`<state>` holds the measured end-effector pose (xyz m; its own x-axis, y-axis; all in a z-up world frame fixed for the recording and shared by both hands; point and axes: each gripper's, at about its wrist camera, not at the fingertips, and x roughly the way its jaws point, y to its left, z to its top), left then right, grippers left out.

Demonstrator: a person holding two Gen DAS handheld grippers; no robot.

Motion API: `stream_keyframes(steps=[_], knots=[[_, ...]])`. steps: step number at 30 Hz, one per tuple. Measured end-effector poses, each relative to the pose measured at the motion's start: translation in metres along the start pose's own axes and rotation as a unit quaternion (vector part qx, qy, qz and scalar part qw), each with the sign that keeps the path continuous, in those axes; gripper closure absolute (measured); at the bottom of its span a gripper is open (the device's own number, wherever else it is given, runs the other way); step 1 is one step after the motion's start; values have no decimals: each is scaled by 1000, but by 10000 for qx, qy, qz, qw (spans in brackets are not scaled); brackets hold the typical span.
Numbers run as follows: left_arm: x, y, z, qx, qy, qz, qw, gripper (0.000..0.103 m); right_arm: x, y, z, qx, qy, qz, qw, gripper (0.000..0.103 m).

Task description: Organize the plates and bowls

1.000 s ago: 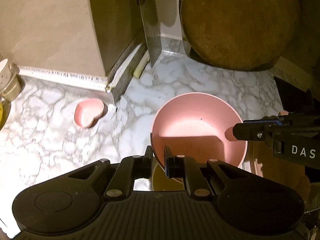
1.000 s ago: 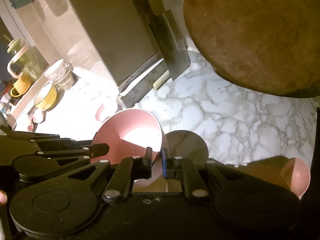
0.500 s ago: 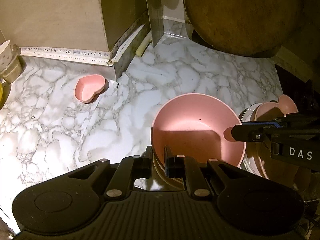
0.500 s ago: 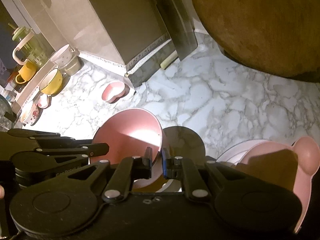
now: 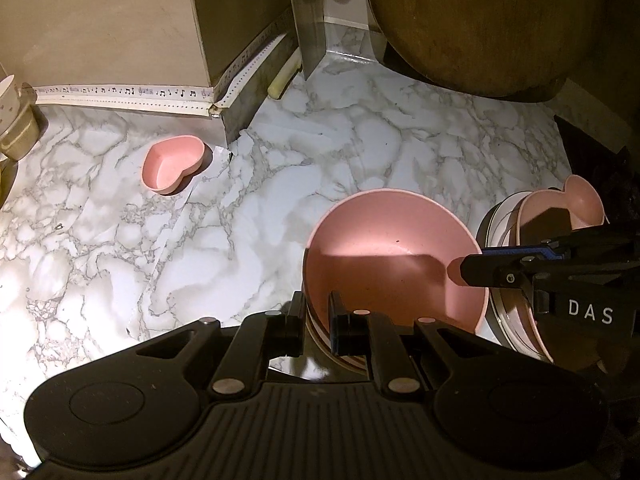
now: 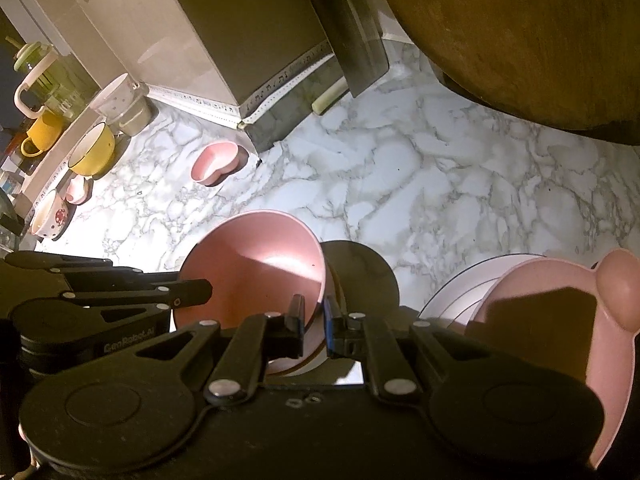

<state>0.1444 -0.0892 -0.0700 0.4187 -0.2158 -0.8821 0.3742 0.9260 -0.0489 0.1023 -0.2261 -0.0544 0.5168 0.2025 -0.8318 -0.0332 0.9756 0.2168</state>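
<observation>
The left tool (image 5: pixel 316 320) pinches the near rim of the round pink bowl (image 5: pixel 394 256), held just over the marble-patterned worktop (image 5: pixel 248 216); the right tool (image 6: pixel 314 322) pinches the opposite rim. Beyond the left tool sits a small pink heart-shaped dish (image 5: pixel 172 164); beside the right tool, a pink eared plate (image 6: pixel 560 320).

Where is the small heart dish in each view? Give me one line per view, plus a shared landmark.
Left wrist: heart dish, upper left on the marble counter, just left of the wall corner's foot.
Right wrist: heart dish, left of centre, above the big pink bowl, again beside that corner.
Shared landmark: the music-note trim along the wall base.
</observation>
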Motion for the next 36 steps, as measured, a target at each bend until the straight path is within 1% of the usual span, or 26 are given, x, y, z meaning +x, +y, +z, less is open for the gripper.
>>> stream_keyframes(steps=[11,15,17,20,26,29,31,36], knots=[[5,2,1,-39,72,-3,10000,92,5,-1,1,20,63,21,10000,94],[5,2,2,-74,94,-44,9999,92,5,-1,1,-1,78,33,10000,90],[5,3,2,-77,92,-44,9999,92,4,-1,1,-11,59,5,10000,85],[3,4,0,-30,14,46,10000,92,0,-2,3,-11,25,13,10000,84],[-1,9,2,-99,29,-37,9999,92,-10,-2,5,-35,-70,-7,10000,80],[-7,11,1,-72,-48,-66,9999,92,-14,-1,7,-40,-100,-1,9999,76],[-11,13,2,-74,-103,-99,9999,92,-17,0,9,-34,-138,14,9999,72],[-21,20,3,1,-278,-74,9996,92,-24,6,16,-68,-277,22,9996,68]])
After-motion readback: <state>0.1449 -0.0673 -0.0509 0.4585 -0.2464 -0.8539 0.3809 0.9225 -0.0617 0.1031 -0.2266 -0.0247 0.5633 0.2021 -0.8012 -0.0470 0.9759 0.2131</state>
